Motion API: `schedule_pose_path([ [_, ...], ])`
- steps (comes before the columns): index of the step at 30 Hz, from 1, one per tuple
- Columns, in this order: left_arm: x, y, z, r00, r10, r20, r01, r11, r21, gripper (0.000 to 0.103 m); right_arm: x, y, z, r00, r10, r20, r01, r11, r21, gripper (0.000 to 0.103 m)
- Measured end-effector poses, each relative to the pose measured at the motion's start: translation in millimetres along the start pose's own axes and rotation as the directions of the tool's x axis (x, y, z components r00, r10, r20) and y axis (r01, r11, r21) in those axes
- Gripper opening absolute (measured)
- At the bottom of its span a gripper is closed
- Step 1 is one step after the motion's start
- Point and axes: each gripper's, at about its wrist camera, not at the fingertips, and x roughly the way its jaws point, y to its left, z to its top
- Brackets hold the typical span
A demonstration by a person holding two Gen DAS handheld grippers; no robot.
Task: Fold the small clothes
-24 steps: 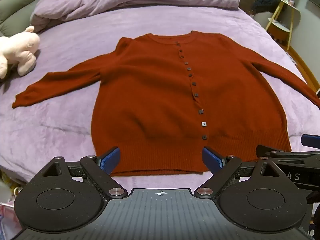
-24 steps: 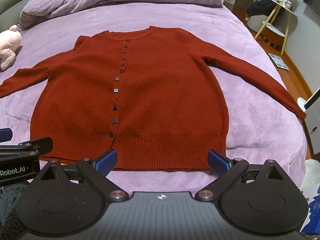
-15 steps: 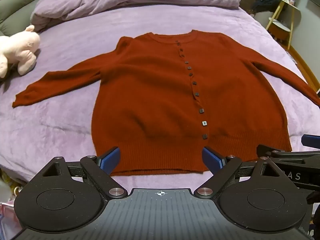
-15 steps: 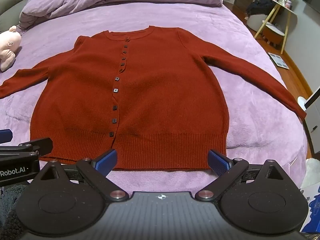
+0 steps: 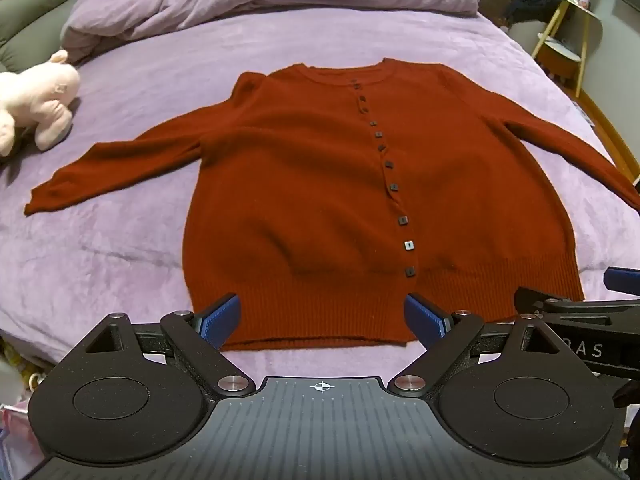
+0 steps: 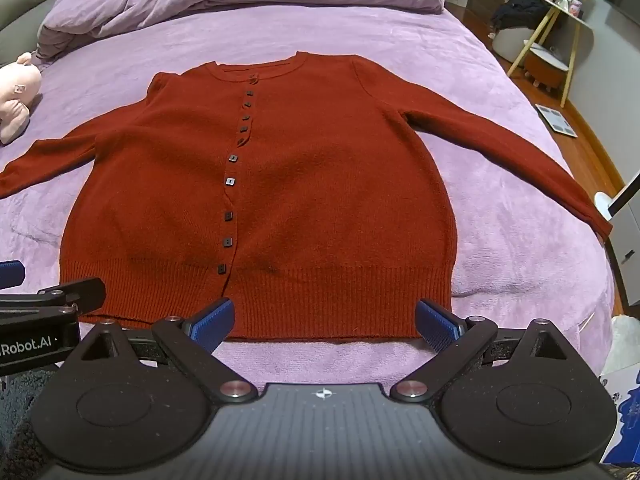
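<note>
Ahead of the left gripper [image 5: 322, 316], jaws spread wide and empty, the rust-red knit cardigan [image 5: 320, 184] lies flat and buttoned on the fuzzy lilac bed [image 5: 120, 240], sleeves out. The right gripper [image 6: 324, 320] beside it is equally wide and empty, near the ribbed hem. The risk, I judge: pinching blanket with the soft knit, or stretching it crooked.

Soft, even indoor light falls on the bed [image 5: 280, 40], both views sharp yet bowed at the edges by the fisheye, with faint shadows on the cardigan [image 5: 320, 184] hem and no glare.
</note>
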Motion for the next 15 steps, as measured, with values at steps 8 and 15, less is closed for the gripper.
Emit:
schedule_pose_path([
  [8, 0.2, -0.2, 1.0, 1.000, 0.000, -0.003, 0.000, 1.000, 0.001, 0.093, 2.5, 1.2, 0.4, 1.000, -0.003, -0.002, 0.003, 1.000, -0.001, 0.097],
  [15, 1.2, 0.3, 1.8, 1.000, 0.001, -0.006, -0.001, 1.000, 0.001, 0.093, 1.6, -1.1, 1.3, 1.000, -0.002, -0.003, 0.002, 1.000, 0.001, 0.097],
])
